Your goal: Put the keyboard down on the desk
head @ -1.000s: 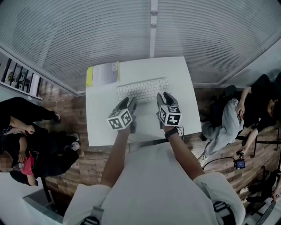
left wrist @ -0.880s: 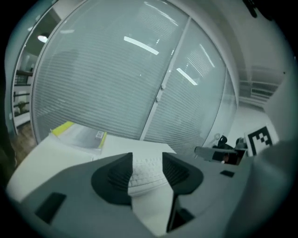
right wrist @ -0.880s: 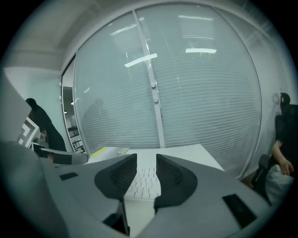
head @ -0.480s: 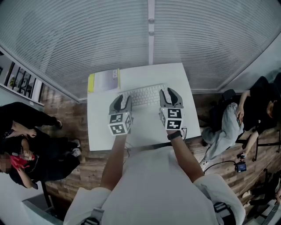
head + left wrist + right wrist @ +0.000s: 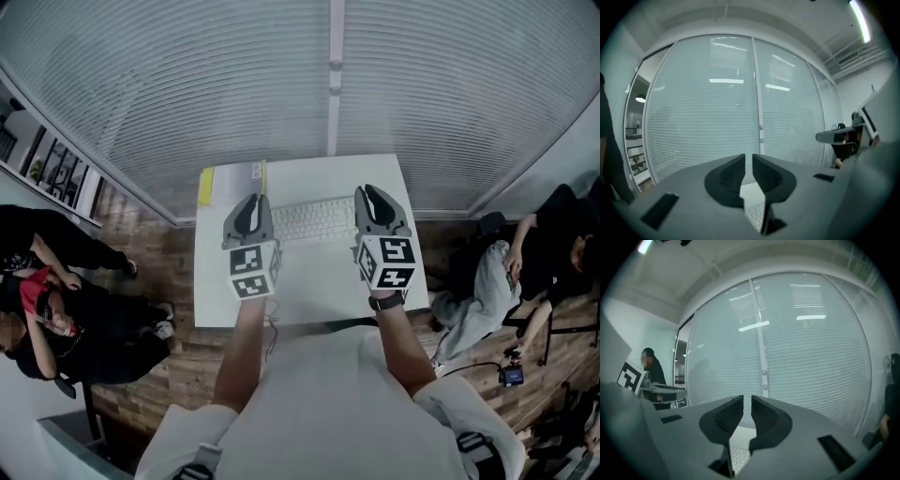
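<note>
Now both forearms reach from the torso at 6 o'clock toward 12 o'clock, side by side, each holding its tongs above the desk (image 5: 309,277) with the marker cube turned up to the head camera. Left gripper (image 5: 253,201) sits at about 10 o'clock of the desk's middle, over the left end of the keyboard (image 5: 314,220); right gripper (image 5: 373,197) sits at about 2 o'clock, over its right end, with a dark watch (image 5: 386,301) on that wrist. Both point roughly level at the blinds (image 5: 328,75), which fill each gripper view ahead. In its own view the left gripper (image 5: 748,157) has just been closing: its jaws stand almost together, a thin slit left, nothing in it. So too the right gripper (image 5: 747,399): it has just been closing, its jaws all but together, and it is empty. The keyboard lies flat on the desk toward 12 o'clock, its long side running 9 to 3, free of both tongs; a patch of its keys (image 5: 754,216) shows low under the left jaws, and another patch (image 5: 738,460) under the right. A yellow-edged pad (image 5: 228,178) lies at the desk's 11 o'clock corner, just beside the keyboard. Shelves (image 5: 56,169) at 10 o'clock hold things too small to tell. One person (image 5: 66,319) sits at 9 o'clock, another (image 5: 525,253) at 3 o'clock
</note>
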Demonstrator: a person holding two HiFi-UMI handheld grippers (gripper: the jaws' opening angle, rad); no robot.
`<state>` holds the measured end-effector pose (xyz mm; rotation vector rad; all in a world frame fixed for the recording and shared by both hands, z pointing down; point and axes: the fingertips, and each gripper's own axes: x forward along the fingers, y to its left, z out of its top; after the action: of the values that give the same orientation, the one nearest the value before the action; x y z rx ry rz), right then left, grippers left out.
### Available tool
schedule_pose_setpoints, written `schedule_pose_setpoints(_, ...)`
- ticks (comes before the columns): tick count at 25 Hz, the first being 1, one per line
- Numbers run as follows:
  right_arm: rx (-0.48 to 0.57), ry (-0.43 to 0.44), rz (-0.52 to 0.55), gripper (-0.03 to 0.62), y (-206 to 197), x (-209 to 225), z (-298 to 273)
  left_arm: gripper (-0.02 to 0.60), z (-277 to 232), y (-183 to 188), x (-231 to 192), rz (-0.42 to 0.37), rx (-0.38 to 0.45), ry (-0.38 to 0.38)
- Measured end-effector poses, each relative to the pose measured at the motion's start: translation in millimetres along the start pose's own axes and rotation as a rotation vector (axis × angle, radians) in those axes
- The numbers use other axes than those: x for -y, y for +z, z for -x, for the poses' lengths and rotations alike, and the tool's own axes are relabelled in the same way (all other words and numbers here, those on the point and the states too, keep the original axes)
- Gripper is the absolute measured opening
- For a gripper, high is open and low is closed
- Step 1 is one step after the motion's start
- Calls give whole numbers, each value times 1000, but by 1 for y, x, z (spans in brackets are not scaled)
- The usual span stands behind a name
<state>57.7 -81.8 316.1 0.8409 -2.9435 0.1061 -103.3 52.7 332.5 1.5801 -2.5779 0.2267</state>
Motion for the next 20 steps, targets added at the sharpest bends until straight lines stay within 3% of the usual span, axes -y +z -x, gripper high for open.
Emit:
schedule_pose_setpoints(4,30,2,81,49,33,-5,9,42,14,24,-5,0,-7,30)
schedule_pose_setpoints(7,36,22,71,30,45,-13,9,28,21,38,-8,10,11,28)
schedule_pose_setpoints(11,34,31,49,15,46,-20,8,17,27,46,-8,-12,48,24)
schedule_pose_setpoints(20,29,-4,62,11,34,-14,6,14,20,38,4,-4,47,2)
